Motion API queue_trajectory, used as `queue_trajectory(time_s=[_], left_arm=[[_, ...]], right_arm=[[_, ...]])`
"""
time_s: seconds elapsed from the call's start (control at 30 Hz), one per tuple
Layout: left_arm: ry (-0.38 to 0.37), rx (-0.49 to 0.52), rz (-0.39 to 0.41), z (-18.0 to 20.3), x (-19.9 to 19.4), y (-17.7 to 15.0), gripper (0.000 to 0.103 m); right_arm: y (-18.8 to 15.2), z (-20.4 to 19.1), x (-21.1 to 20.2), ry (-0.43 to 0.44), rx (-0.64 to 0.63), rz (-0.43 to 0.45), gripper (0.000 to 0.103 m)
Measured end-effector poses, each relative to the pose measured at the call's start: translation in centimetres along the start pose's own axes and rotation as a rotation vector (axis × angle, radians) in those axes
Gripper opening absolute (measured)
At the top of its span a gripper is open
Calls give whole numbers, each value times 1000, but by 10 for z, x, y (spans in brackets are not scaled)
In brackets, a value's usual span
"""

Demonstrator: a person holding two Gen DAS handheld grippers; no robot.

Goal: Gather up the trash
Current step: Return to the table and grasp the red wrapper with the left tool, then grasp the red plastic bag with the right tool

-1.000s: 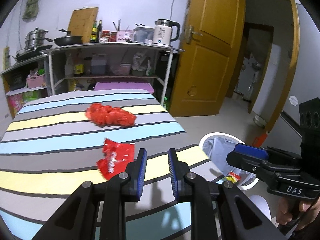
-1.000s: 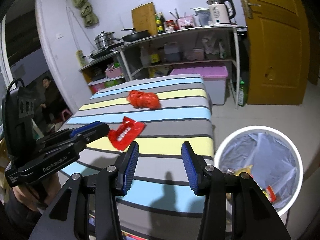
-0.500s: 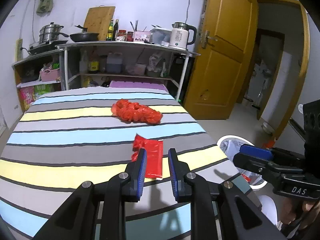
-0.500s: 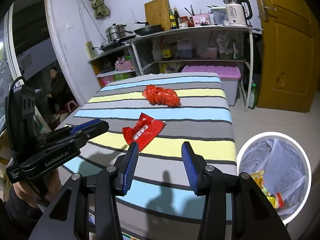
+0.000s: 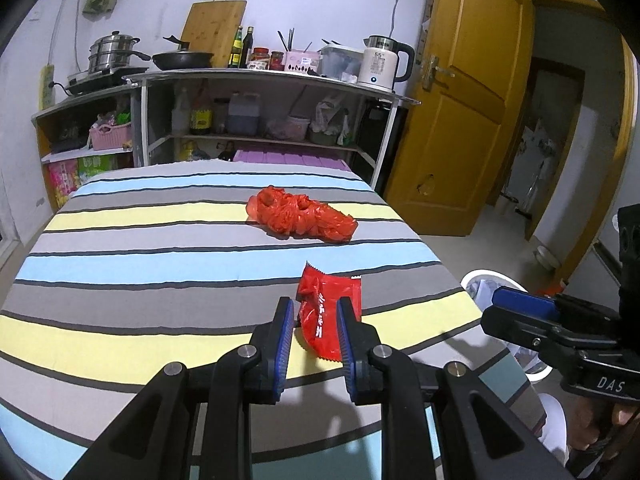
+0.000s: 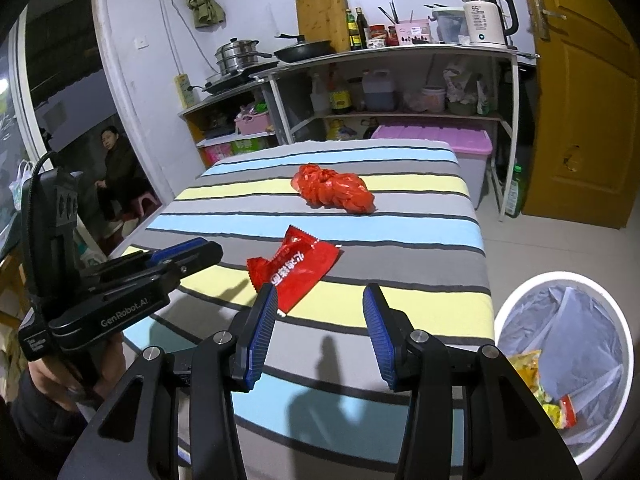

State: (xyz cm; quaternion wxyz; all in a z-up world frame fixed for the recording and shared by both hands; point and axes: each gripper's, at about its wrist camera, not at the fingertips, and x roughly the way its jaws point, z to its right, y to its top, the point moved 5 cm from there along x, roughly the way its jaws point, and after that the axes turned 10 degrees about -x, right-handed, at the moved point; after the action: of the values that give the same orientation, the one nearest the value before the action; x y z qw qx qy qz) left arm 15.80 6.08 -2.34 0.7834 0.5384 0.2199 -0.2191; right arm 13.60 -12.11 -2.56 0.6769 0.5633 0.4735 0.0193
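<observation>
Reading "GenRobot.AI", the left hand-held gripper (image 6: pixel 200 250) hovers narrowly parted over a red wrapper (image 6: pixel 296 266); right hand-held gripper (image 6: pixel 320 320), marked "DAS", gapes wide.

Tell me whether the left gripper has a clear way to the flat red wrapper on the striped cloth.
Probably yes. The left gripper is lined up with the red wrapper, which lies flat and alone on the striped cloth. Nothing stands between them, and the crumpled red bag sits well beyond. Its jaws stand apart, empty.

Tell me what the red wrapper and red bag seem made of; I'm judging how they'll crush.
Wrapper: likely thin glossy plastic film, with sheen, creases and a serrated end seam. Bag: likely thin soft plastic, scrunched into many shiny wrinkles.
</observation>
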Motion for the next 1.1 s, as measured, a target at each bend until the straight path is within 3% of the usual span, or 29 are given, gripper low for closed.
queue_trajectory(time_s=[0.27, 0.4, 0.97, 1.0, 1.03, 1.1], left_arm=[[-4, 12, -10, 4, 11, 5, 23], [0, 3, -30, 0, 24, 6, 32], [87, 27, -219, -7, 90, -13, 33], [88, 34, -220, -5, 90, -13, 29], [88, 43, -220, -4, 90, -14, 18], [82, 44, -214, -3, 88, -14, 14]], right_arm=[[2, 1, 3, 0, 3, -1, 46], [3, 4, 6, 1, 9, -6, 46], [0, 26, 39, 15, 37, -47, 46], [-1, 26, 41, 16, 36, -48, 46], [0, 27, 42, 15, 35, -48, 46], [1, 27, 45, 13, 32, -51, 46]])
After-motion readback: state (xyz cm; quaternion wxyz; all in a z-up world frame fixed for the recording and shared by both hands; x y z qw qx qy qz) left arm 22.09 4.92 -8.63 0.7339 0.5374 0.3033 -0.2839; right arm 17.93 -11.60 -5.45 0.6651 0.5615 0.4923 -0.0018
